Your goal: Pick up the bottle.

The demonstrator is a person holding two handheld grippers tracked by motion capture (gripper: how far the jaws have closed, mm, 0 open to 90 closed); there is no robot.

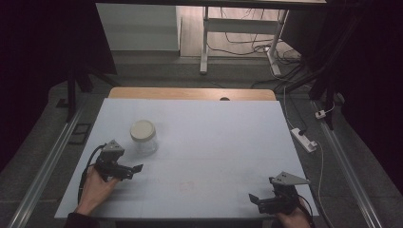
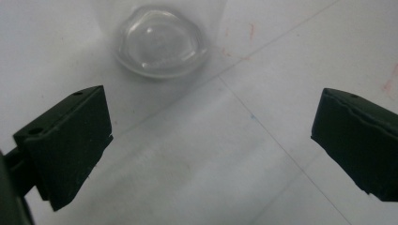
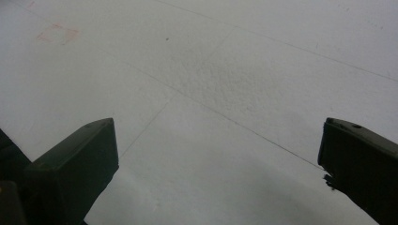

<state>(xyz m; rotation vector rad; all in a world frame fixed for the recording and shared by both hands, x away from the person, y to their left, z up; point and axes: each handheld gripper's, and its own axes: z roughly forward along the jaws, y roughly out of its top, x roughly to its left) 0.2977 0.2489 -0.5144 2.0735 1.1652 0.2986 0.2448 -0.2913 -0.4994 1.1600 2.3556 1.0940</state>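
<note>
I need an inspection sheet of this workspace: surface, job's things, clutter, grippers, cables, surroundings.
Surface: white table top, faint lines and reddish marks.
Job's things: clear glass jar with cream round lid, upright, lid on.
Clutter: nothing seen.
Grippers: left gripper near the jar, not touching, jaws open; right gripper at the near right edge, jaws open, nothing held.
Cables: black cable trails from the left gripper.
Surroundings: white power strip and wires on the floor.
</note>
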